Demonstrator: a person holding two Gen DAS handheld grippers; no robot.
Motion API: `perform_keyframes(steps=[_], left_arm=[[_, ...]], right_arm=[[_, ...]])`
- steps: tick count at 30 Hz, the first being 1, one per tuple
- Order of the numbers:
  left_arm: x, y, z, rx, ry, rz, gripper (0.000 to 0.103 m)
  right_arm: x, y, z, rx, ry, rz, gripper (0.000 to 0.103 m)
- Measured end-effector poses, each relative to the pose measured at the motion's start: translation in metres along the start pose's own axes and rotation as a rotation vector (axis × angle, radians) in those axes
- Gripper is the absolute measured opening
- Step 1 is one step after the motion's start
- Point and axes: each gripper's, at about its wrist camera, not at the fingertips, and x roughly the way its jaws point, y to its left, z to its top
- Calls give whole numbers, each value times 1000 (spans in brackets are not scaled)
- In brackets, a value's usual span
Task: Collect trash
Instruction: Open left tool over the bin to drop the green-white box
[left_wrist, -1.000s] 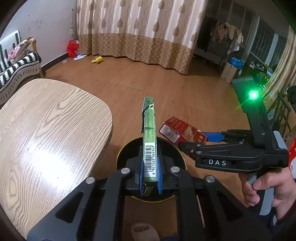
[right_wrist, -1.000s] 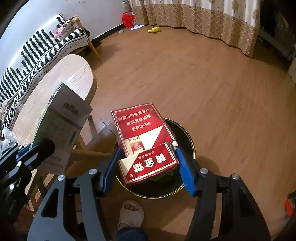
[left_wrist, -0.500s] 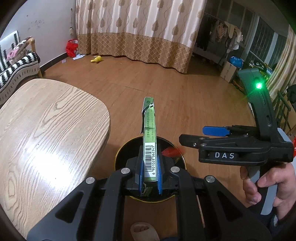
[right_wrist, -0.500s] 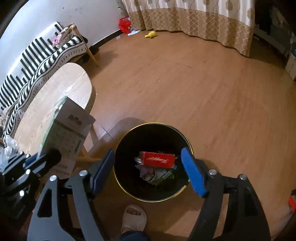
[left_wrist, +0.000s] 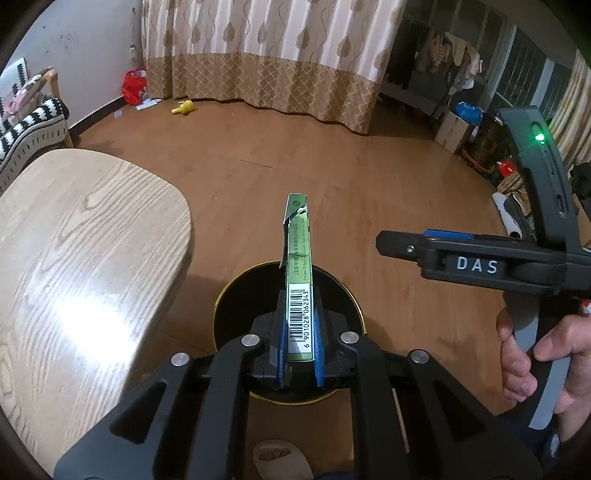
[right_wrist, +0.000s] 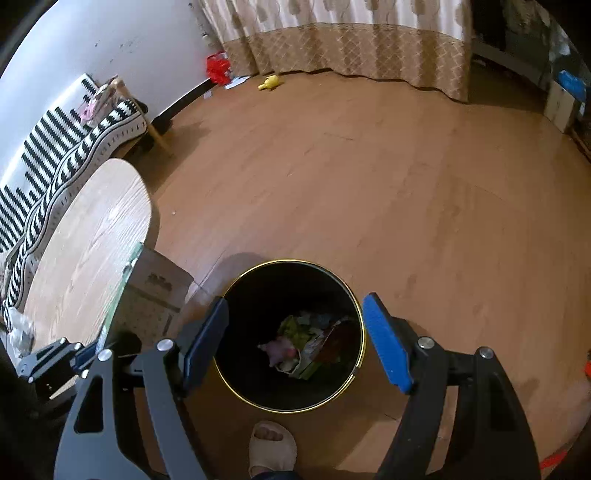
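Note:
My left gripper (left_wrist: 300, 354) is shut on a flat green carton (left_wrist: 298, 280) with a barcode, held edge-up over the black bin with a gold rim (left_wrist: 221, 295). In the right wrist view the same carton (right_wrist: 155, 291) shows at the left, and the bin (right_wrist: 354, 373) lies right below my open, empty right gripper (right_wrist: 295, 339). Crumpled trash and a dark red box (right_wrist: 332, 339) lie at the bin's bottom. The right gripper (left_wrist: 391, 245) also shows in the left wrist view, to the right of the bin.
A light wooden table (left_wrist: 74, 258) stands left of the bin. A striped sofa (right_wrist: 66, 147) is behind it. My slippered foot (right_wrist: 272, 443) is just in front of the bin. Curtains (left_wrist: 258, 55) and small floor litter (left_wrist: 183, 107) lie far back.
My right gripper opened and dropped the red box into the bin, then lifted and drew back to the right. The left gripper stays shut on the green carton over the bin.

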Motion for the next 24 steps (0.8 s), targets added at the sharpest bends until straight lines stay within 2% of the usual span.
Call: perform_keyframes(steps=[10, 12, 14, 15, 21, 24], left_arm=[[23, -3, 4, 3, 17, -20, 12], [26, -3, 4, 3, 20, -13, 25], [25, -4, 5, -10, 8, -5, 75], [23, -4, 5, -14, -9, -1, 80], [12, -4, 7, -19, -37, 5, 83], [-3, 5, 6, -27, -54, 27, 91]], right_arm=[[-6, -14, 0, 46, -25, -15, 74], [-6, -18, 1, 58, -27, -16, 74], [-5, -20, 1, 66, -24, -15, 74], [-5, -19, 0, 67, -22, -14, 74], [-7, -13, 1, 57, -27, -6, 74], [-7, -5, 1, 44, -32, 1, 77]])
